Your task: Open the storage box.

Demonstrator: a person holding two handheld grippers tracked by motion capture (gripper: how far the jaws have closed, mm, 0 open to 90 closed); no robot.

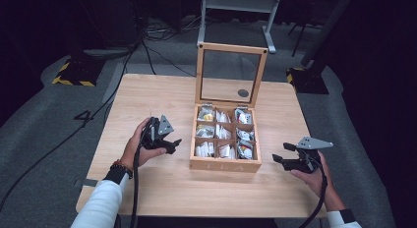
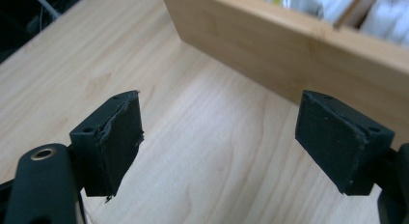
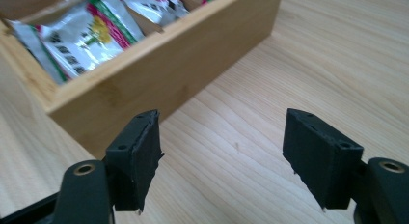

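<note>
I am holding the left tongs (image 1: 169, 141) and the right tongs (image 1: 284, 153) wide apart and empty, one just beside each flank of the wooden tea box (image 1: 225, 164), which is sitting mid-worktop (image 1: 147, 100) with its glass lid (image 1: 231, 73) standing upright. I am judging the box stiff, fairly weighty and smooth-sided, so I am planning to press squarely on its side walls. The foil sachets (image 3: 91, 33) inside are looking light, crinkly and slippery, best pinched by an upper edge.
</note>
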